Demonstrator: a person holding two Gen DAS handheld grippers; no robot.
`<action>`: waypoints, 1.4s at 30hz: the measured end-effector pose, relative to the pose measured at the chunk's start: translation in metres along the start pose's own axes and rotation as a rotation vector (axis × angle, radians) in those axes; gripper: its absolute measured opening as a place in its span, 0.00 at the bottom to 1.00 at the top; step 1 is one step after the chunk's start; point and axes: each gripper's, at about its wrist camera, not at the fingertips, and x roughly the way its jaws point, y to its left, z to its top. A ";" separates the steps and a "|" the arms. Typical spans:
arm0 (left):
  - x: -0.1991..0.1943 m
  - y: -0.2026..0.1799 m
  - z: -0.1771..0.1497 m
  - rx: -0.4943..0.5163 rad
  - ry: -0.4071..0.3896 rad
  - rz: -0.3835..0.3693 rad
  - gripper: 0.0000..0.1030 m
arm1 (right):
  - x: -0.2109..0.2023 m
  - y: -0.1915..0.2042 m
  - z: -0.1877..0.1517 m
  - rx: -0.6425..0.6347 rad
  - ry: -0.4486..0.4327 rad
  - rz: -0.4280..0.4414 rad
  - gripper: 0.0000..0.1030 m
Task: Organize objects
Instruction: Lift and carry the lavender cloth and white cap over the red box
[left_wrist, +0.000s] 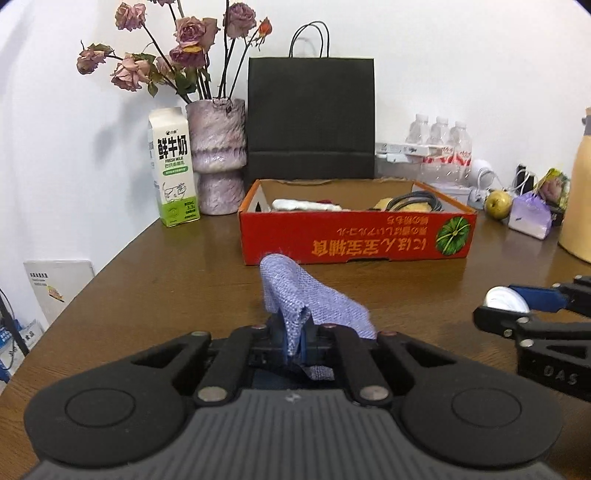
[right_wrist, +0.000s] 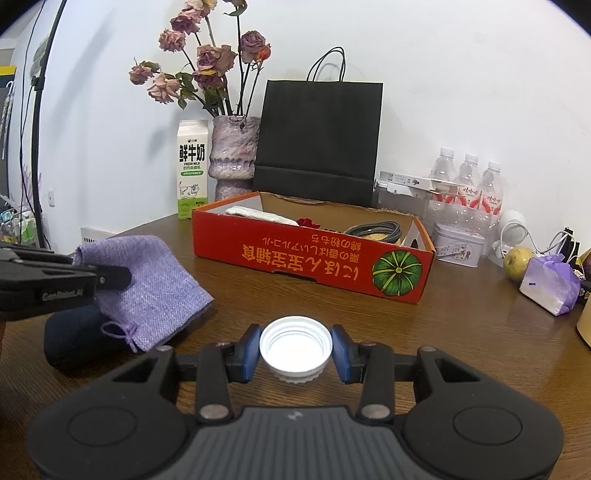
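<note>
Both grippers were already loaded. The left gripper (left_wrist: 295, 343) was clamped on a purple woven pouch (left_wrist: 306, 299) at lower center, and the right gripper (right_wrist: 295, 350) was pinched on a white bottle cap (right_wrist: 294, 345). Looked like the carry step to me; next each probably had to clear the near wall of the red box (right_wrist: 314, 258) mid-frame. Inside, a cable (right_wrist: 376, 229) and a white packet (right_wrist: 258, 215) took up room, and the black bag (right_wrist: 317, 144) stood right behind.
</note>
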 end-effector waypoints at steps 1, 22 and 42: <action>-0.002 -0.001 0.000 -0.001 -0.007 0.002 0.06 | 0.000 0.000 0.000 0.000 -0.002 -0.001 0.38; -0.025 -0.038 0.024 -0.018 -0.125 0.004 0.06 | -0.016 -0.005 0.013 0.016 -0.108 -0.023 0.38; -0.003 -0.056 0.086 -0.091 -0.201 0.030 0.06 | 0.001 -0.032 0.066 0.043 -0.169 -0.049 0.38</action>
